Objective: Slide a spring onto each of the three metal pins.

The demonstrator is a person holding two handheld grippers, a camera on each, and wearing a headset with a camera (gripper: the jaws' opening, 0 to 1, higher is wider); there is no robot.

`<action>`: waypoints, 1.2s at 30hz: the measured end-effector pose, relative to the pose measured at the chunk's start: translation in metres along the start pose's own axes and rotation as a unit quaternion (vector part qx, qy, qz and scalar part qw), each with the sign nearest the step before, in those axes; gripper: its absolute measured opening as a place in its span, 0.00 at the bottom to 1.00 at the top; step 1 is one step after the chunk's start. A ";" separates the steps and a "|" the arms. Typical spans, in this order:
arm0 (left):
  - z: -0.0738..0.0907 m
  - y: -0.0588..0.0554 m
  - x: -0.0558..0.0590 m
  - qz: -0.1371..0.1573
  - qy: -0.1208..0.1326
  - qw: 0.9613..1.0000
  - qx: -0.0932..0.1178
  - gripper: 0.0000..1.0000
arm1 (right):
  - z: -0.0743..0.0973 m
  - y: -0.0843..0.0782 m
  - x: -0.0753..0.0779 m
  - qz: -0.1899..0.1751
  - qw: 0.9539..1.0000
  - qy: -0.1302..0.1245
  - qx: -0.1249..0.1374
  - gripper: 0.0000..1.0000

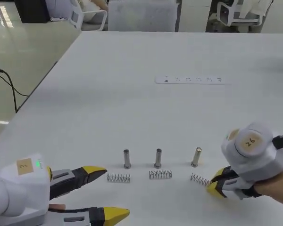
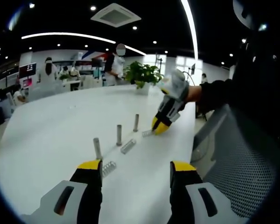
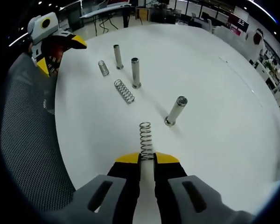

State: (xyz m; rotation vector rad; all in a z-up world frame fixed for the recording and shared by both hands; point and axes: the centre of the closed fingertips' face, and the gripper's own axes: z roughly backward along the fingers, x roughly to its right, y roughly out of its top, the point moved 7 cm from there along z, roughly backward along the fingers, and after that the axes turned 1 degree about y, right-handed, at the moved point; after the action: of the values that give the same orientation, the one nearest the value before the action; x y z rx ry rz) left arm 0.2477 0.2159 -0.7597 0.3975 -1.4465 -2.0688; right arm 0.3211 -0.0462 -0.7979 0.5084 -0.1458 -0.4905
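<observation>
Three metal pins stand upright in a row on the white table: left pin [image 1: 127, 158], middle pin [image 1: 158, 158], right pin [image 1: 196, 157]. A spring lies in front of each: left spring [image 1: 118, 177], middle spring [image 1: 160, 174], right spring [image 1: 199, 179]. My right gripper [image 1: 217, 182] is shut on the near end of the right spring [image 3: 145, 139], which lies on the table pointing past the right pin [image 3: 176, 111]. My left gripper [image 1: 111, 192] stands open just left of the left spring [image 2: 109, 168], holding nothing.
A white power strip [image 1: 189, 79] lies farther back on the table. Chairs [image 1: 141, 15] stand along the far edge. The table's left edge [image 1: 47, 80] runs diagonally, with floor and a cable beyond it.
</observation>
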 end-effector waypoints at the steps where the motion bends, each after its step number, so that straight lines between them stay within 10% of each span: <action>1: 0.000 0.000 0.000 -0.001 0.000 1.000 0.000 0.53 | 0.002 0.002 -0.001 -0.002 1.000 0.001 0.006 0.07; 21: -0.008 0.031 0.003 -0.031 -0.046 0.998 0.006 0.49 | 0.034 0.045 -0.028 0.031 0.997 0.044 0.056 0.07; 36: -0.040 0.054 0.006 -0.067 -0.106 0.992 -0.008 0.39 | 0.042 0.061 -0.042 0.092 0.993 0.070 0.034 0.07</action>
State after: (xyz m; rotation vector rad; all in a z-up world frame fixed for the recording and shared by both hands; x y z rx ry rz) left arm 0.2797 0.1689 -0.7239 0.2824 -1.5618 -2.2862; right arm 0.2988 0.0022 -0.7318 0.5873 -0.0739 -0.2692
